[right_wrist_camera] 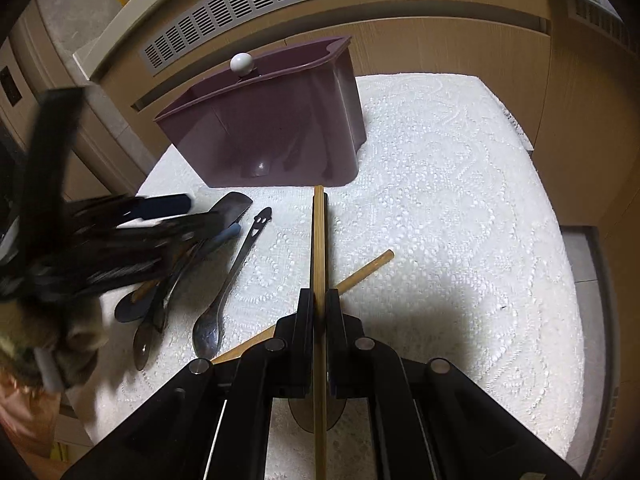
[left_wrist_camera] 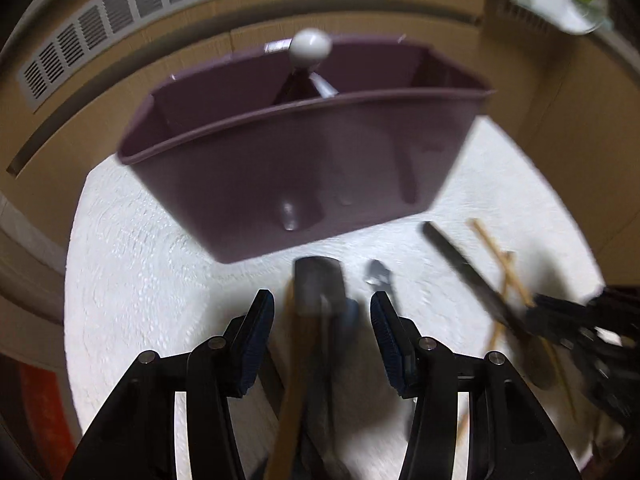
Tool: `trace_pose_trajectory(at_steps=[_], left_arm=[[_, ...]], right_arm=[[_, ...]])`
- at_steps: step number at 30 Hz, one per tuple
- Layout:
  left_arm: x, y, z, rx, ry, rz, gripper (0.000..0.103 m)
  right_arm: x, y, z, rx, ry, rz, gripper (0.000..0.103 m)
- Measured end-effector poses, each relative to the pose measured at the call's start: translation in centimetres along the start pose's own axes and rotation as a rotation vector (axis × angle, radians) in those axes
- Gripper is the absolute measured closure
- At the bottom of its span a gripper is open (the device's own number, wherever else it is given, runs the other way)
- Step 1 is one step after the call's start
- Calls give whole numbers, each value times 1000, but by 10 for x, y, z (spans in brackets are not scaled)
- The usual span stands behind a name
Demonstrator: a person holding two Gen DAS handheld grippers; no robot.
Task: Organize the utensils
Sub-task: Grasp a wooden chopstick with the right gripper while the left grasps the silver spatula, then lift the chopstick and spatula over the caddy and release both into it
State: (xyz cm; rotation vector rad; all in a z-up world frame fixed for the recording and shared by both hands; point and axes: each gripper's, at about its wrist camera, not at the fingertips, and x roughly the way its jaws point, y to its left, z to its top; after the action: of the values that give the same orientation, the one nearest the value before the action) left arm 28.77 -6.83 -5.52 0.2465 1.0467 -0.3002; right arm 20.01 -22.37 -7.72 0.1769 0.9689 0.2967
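Note:
A purple utensil caddy (left_wrist_camera: 304, 160) (right_wrist_camera: 272, 128) with a white knob (left_wrist_camera: 310, 47) (right_wrist_camera: 241, 63) stands on a white towel (right_wrist_camera: 440, 200). My left gripper (left_wrist_camera: 322, 312) is open above a blurred pile of utensils: a dark flat handle (left_wrist_camera: 320, 286), a wooden handle (left_wrist_camera: 292, 380). It shows blurred in the right wrist view (right_wrist_camera: 132, 220). My right gripper (right_wrist_camera: 319, 308) is shut on a wooden stick (right_wrist_camera: 319, 248) that points at the caddy. It shows in the left wrist view (left_wrist_camera: 532, 312), far right. Metal spoons (right_wrist_camera: 224, 280) lie left of it.
A second wooden stick (right_wrist_camera: 360, 276) lies crosswise under my right gripper. A wall with a vent grille (right_wrist_camera: 280, 4) stands behind the caddy. The towel's right half (right_wrist_camera: 480, 240) is bare. A wooden surface (right_wrist_camera: 580, 100) borders the towel.

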Motion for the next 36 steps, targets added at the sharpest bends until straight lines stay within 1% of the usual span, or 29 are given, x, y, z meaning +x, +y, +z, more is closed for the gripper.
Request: trace_pose_trajectory(at_steps=[4, 5, 6, 7, 9, 11, 13, 14, 19, 21, 26, 29, 30, 33, 36], left_arm=[[19, 4, 10, -14, 48, 5, 52], [21, 4, 10, -16, 50, 0, 52], [21, 4, 9, -14, 39, -2, 55], [20, 3, 8, -9, 25, -4, 62], [16, 0, 1, 3, -5, -8, 71], [7, 0, -6, 1, -44, -8, 71], [-9, 3, -16, -24, -96, -31, 72], [-17, 5, -21, -40, -117, -46, 72], [-74, 21, -48, -142, -286, -98, 72], [-91, 26, -57, -163, -325, -115, 73], [-119, 37, -67, -195, -396, -139, 74], [-135, 43, -64, -210, -434, -150, 74], [-135, 38, -63, -216, -440, -156, 74], [-142, 43, -62, -237, -462, -173, 74], [-159, 45, -54, -241, -505, -191, 74]], right_arm=[[0, -5, 1, 9, -2, 17, 98], [0, -5, 1, 11, 0, 23, 98], [1, -5, 2, 14, 2, 31, 98], [1, -7, 2, 17, 4, 37, 98], [2, -7, 3, 23, 10, 56, 98], [2, -6, 4, 30, 16, 77, 98], [0, -4, 4, 31, 17, 87, 98], [-2, -3, 4, 30, 13, 85, 98], [-11, 5, 6, 6, -18, 65, 98], [-15, 11, 7, -6, -31, 60, 98], [-27, 24, 11, -30, -72, 50, 98], [-36, 30, 15, -42, -105, 48, 98], [-38, 33, 16, -50, -113, 45, 98], [-45, 39, 22, -63, -134, 45, 98], [-55, 44, 29, -75, -173, 45, 98]])
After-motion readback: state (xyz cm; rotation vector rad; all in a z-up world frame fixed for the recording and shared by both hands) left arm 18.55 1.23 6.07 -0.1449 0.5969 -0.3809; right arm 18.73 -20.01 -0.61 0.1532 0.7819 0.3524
